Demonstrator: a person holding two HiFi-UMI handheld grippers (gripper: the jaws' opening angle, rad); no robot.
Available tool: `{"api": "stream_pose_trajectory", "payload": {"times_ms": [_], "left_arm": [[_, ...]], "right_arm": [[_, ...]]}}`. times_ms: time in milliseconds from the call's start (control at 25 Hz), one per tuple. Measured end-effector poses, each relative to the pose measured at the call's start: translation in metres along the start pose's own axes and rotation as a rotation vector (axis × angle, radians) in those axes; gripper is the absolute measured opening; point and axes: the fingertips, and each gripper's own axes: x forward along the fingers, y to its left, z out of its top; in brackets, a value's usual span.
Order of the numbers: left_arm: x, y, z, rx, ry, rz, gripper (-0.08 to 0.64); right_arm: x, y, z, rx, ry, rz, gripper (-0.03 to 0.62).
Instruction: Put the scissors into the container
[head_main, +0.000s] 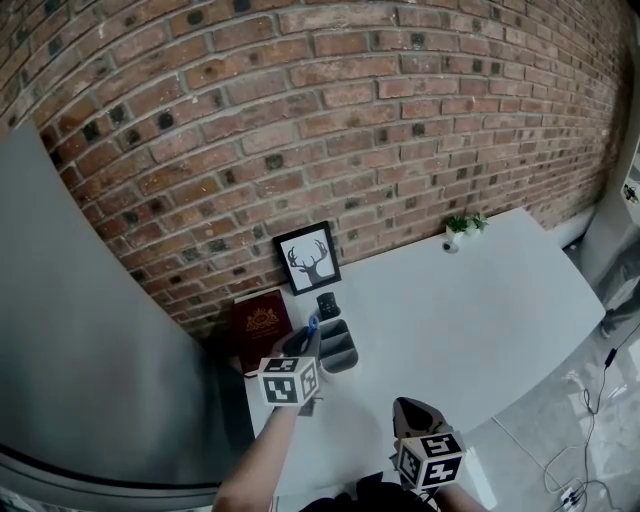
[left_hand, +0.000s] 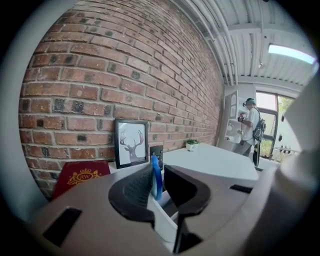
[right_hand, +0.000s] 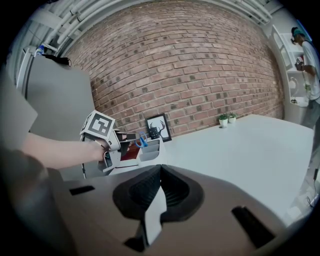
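Note:
The scissors show only as a blue handle loop (left_hand: 156, 177), pinched between the jaws of my left gripper (left_hand: 159, 186). In the head view that gripper (head_main: 305, 342) hangs just left of the grey compartmented container (head_main: 340, 347), with the blue scissors handle (head_main: 312, 323) at its tip above the container's left edge. The container's pale divider (left_hand: 164, 219) lies directly under the jaws. The blades are hidden. My right gripper (head_main: 411, 412) is low at the table's near edge, shut and empty (right_hand: 160, 187). It looks toward the left gripper (right_hand: 107, 142), the scissors (right_hand: 141, 142) and the container (right_hand: 150, 149).
A framed deer picture (head_main: 308, 258) leans on the brick wall, with a red book (head_main: 260, 325) to its left and a small black box (head_main: 327, 304) in front. A small potted plant (head_main: 458, 230) stands far right. A person (left_hand: 248, 127) stands in the far room.

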Motion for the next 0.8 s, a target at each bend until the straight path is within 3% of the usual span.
{"api": "stream_pose_trajectory", "payload": {"times_ms": [400,800], "left_arm": [[-0.025,-0.004,-0.029,-0.046,0.037,-0.003,0.069],[-0.054,0.002,-0.062,-0.041,0.078,0.025,0.069]], "right_arm": [[0.000,0.008,-0.002,-0.009,0.003,0.015,0.000],[0.003,0.016,0.000,-0.022,0.005,0.027,0.000]]}}
